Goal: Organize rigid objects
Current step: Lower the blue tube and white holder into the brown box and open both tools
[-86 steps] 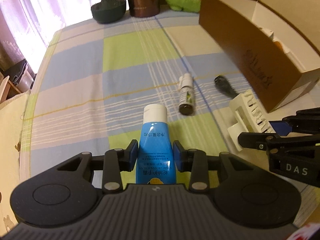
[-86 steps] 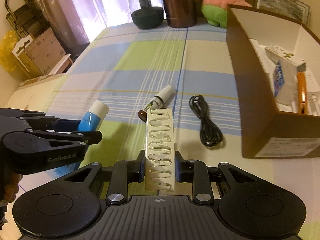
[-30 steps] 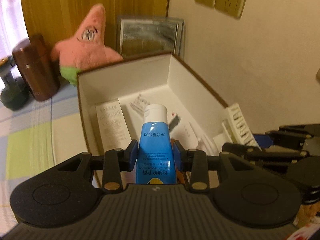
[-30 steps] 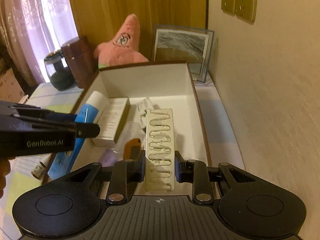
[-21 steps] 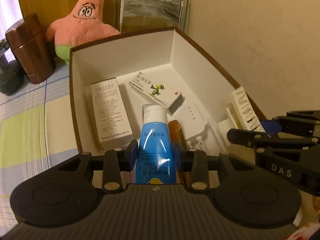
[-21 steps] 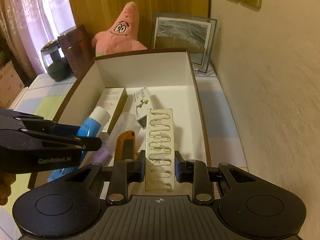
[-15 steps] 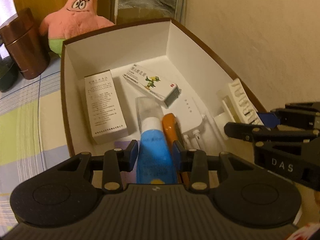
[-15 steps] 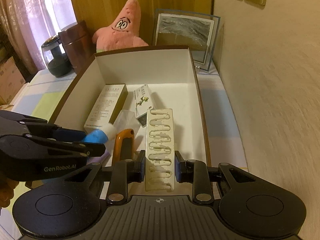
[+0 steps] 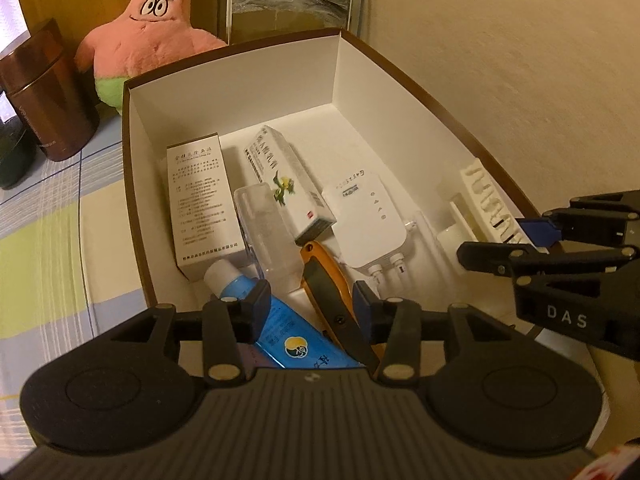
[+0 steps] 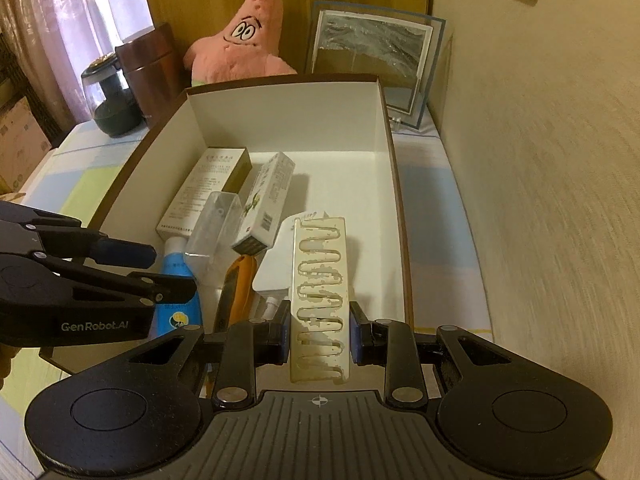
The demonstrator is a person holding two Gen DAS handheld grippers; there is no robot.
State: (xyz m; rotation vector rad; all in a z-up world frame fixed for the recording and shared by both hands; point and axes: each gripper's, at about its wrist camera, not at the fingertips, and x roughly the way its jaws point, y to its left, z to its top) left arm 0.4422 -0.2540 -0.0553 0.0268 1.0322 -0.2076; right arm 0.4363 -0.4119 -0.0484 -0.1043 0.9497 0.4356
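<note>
The brown box with a white inside (image 9: 420, 92) (image 10: 396, 184) holds several items. The blue tube (image 9: 280, 328) (image 10: 178, 280) lies loose at the box's near end, white cap pointing away. My left gripper (image 9: 310, 306) is open above it, jaws apart. My right gripper (image 10: 319, 334) is shut on a cream slotted plastic rack (image 10: 320, 296) (image 9: 492, 200), held over the box's right side. An orange and black utility knife (image 9: 328, 280), two white cartons (image 9: 204, 196), a clear case (image 9: 266, 228) and a white device (image 9: 368, 220) lie inside.
A pink star plush (image 10: 240, 48), a framed picture (image 10: 376, 52), a brown canister (image 10: 148, 72) and a dark jar (image 10: 112, 104) stand behind the box. The wall (image 10: 540, 200) runs close along the right. The checked cloth (image 9: 44, 232) lies left of the box.
Both grippers moved from the table to over the box. My left gripper opened and let the blue tube drop into the box. The right gripper still holds the rack.
</note>
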